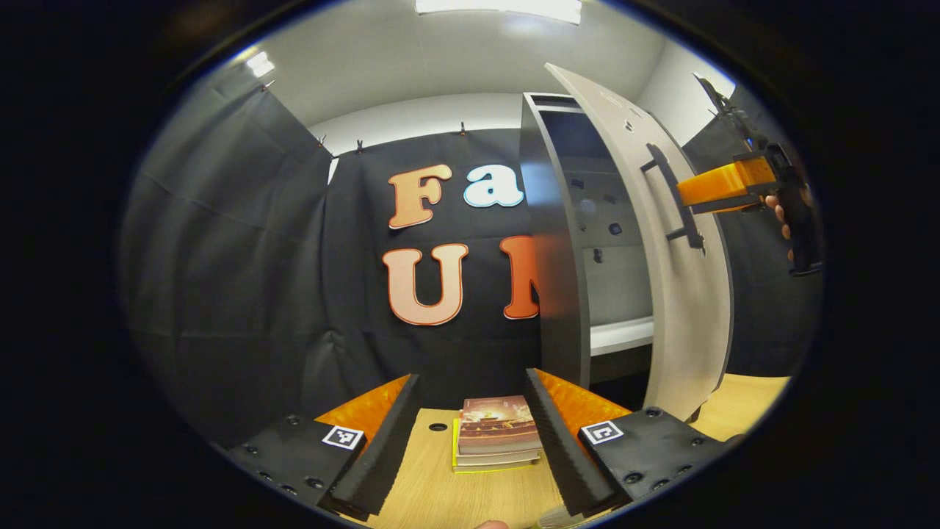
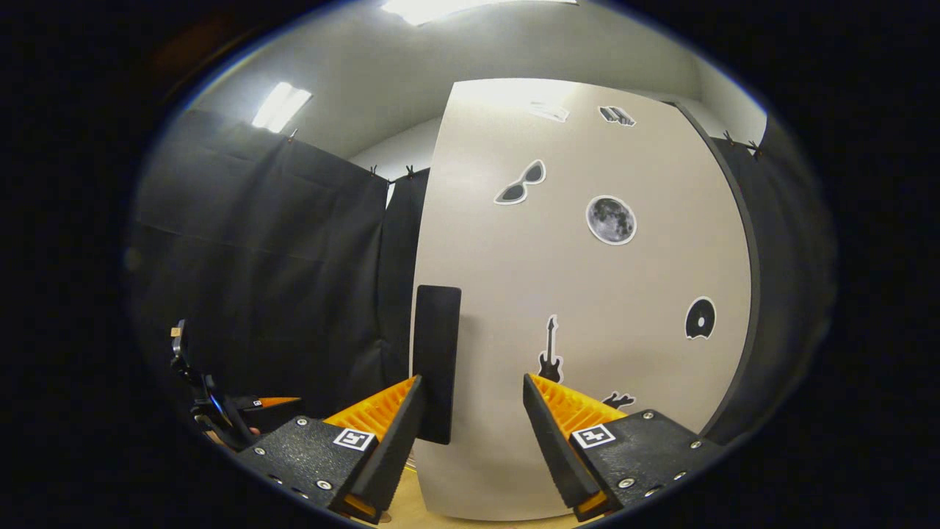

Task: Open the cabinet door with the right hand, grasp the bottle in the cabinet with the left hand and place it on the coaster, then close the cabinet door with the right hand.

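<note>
The grey cabinet stands at the right of the left gripper view, its pale door swung partly open. My right gripper reaches the door's black handle, held by a hand. In the right gripper view the door, dotted with stickers, is close in front. My right gripper is open, and the handle stands just inside its left finger. My left gripper hangs open over the wooden table, nothing between its fingers. A white shelf shows inside; the door hides much of the interior.
A small stack of books lies on the table straight ahead of my left gripper. Black cloth walls close in the back and left. My left gripper appears low at the far left of the right gripper view.
</note>
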### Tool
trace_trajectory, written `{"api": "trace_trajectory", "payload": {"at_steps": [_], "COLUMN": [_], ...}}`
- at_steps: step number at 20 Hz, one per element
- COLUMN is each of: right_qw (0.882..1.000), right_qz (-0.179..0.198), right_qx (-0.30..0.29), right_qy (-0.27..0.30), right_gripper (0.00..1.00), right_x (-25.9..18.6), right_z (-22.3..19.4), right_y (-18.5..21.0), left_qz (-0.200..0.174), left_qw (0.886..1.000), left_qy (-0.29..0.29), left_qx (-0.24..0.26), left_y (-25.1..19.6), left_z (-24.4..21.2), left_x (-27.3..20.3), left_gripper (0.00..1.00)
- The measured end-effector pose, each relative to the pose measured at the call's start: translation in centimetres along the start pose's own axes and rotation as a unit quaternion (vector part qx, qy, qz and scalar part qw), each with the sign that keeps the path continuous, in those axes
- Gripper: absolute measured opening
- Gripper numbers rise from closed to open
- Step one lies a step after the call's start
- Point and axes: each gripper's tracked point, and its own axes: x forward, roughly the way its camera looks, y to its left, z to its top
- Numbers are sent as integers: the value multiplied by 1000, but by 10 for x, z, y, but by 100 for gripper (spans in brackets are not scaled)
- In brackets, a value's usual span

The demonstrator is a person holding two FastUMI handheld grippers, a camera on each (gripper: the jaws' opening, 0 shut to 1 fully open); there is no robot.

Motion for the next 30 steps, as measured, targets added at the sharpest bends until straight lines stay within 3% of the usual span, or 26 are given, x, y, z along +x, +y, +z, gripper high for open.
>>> {"api": "trace_trajectory", "payload": {"at_steps": [17,18,20,25,30], "right_qw": [1000,1000,999,996,989], "right_qz": [-21,-26,-48,-82,-137], "right_qx": [8,10,-12,-43,-53], "right_qy": [2,7,9,-17,-35], "right_gripper": [83,83,83,82,82], "right_x": [20,19,12,-31,-129], "right_z": [-8,-10,-11,8,36], "right_y": [-3,-5,-19,-47,-84], "left_qz": [-2,-5,-7,-26,-29], "left_qw": [1000,1000,1000,1000,1000], "left_qy": [12,14,12,-6,-11], "left_qx": [-3,-1,1,2,-4], "left_y": [-11,-15,-23,-63,-111], "left_z": [-14,-14,-9,12,30], "left_x": [28,29,29,27,26], "left_gripper": [94,90,94,94,94]}}
